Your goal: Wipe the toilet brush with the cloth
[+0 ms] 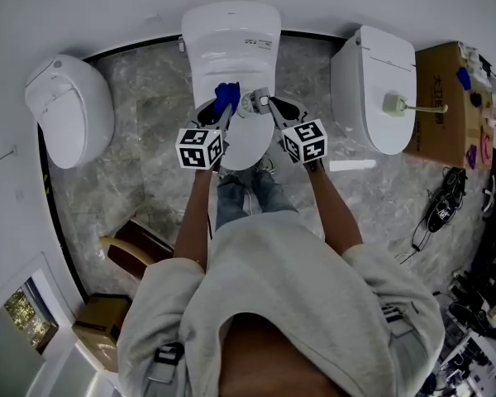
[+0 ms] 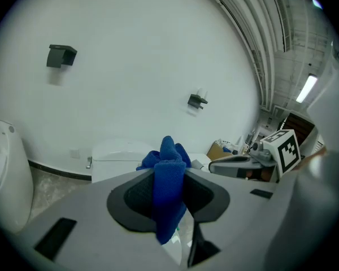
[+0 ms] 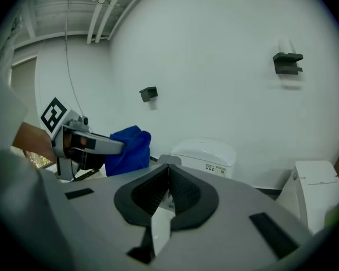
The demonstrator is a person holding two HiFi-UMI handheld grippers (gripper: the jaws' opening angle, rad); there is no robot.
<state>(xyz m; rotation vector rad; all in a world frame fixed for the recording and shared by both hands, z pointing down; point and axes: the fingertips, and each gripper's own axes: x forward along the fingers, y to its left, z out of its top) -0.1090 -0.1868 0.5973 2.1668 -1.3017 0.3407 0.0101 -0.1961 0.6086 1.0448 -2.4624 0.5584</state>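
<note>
I stand over the middle white toilet with both grippers held close together above its lid. My left gripper is shut on a blue cloth; the cloth bulges out past the jaws and hangs below them. My right gripper is shut on the thin white handle of the toilet brush, which runs back toward the camera. A round pale part shows between the two grippers. The cloth sits just left of my right gripper. The brush's head is hidden.
A second toilet stands at the left and a third at the right, with a pale long-handled item on its lid. A cardboard box and shoes lie far right. A wooden stool is lower left.
</note>
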